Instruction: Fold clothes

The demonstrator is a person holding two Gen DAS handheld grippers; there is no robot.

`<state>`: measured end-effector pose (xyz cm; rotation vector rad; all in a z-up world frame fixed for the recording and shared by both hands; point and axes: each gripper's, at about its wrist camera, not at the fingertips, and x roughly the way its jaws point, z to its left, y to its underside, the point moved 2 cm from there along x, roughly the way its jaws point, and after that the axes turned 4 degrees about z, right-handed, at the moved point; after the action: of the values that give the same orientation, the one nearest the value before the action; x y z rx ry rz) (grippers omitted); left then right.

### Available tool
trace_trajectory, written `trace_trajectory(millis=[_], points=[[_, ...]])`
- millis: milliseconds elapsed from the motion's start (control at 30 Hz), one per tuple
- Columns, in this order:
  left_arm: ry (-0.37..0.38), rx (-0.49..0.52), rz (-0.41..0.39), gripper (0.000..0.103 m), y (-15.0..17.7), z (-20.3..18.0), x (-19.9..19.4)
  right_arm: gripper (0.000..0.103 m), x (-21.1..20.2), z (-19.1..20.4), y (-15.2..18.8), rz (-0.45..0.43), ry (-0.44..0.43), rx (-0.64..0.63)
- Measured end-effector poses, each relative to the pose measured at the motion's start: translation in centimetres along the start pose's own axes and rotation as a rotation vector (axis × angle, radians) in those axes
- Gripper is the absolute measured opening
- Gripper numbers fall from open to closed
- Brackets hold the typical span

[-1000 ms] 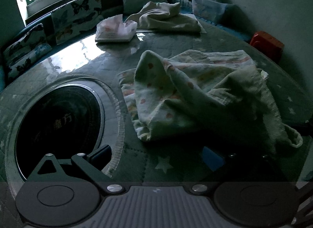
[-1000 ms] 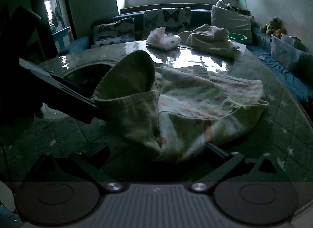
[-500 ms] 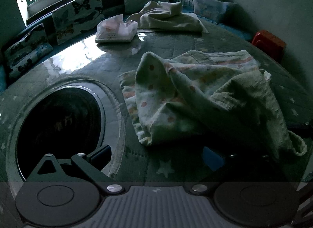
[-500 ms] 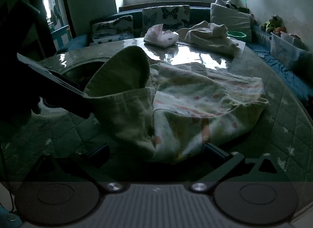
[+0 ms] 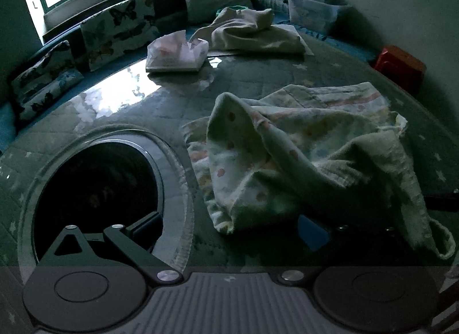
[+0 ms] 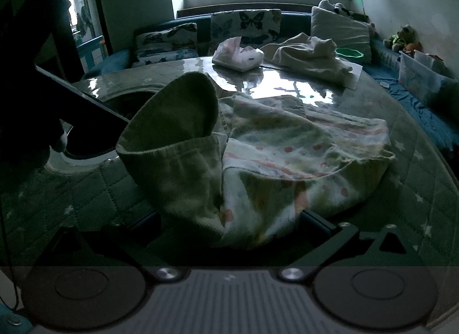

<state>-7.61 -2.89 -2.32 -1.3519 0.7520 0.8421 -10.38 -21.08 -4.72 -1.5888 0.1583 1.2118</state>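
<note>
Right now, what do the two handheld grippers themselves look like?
Both look alike: the left gripper and right gripper each have dark angular fingers on triangular black linkages with silver pivot bolts, a grey ribbed centre plate and two round black discs. A blue pad shows on the left one.

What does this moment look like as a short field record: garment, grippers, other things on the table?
garment: dotted cloth, crumpled on the quilted table, unfolded
left gripper: open, cloth edge draped between its fingers
right gripper: open, cloth bunched between its fingers
far side: tissue pack, cream garment
</note>
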Motion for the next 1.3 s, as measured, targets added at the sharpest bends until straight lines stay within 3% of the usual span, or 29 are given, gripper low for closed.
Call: trace_trajectory(millis=[1300], points=[[-0.041,-0.020,-0.001,0.102,-2.6,1.3,1.1,0.103,-0.1,0.5,-1.6,-0.018,-0.040,-0.065]])
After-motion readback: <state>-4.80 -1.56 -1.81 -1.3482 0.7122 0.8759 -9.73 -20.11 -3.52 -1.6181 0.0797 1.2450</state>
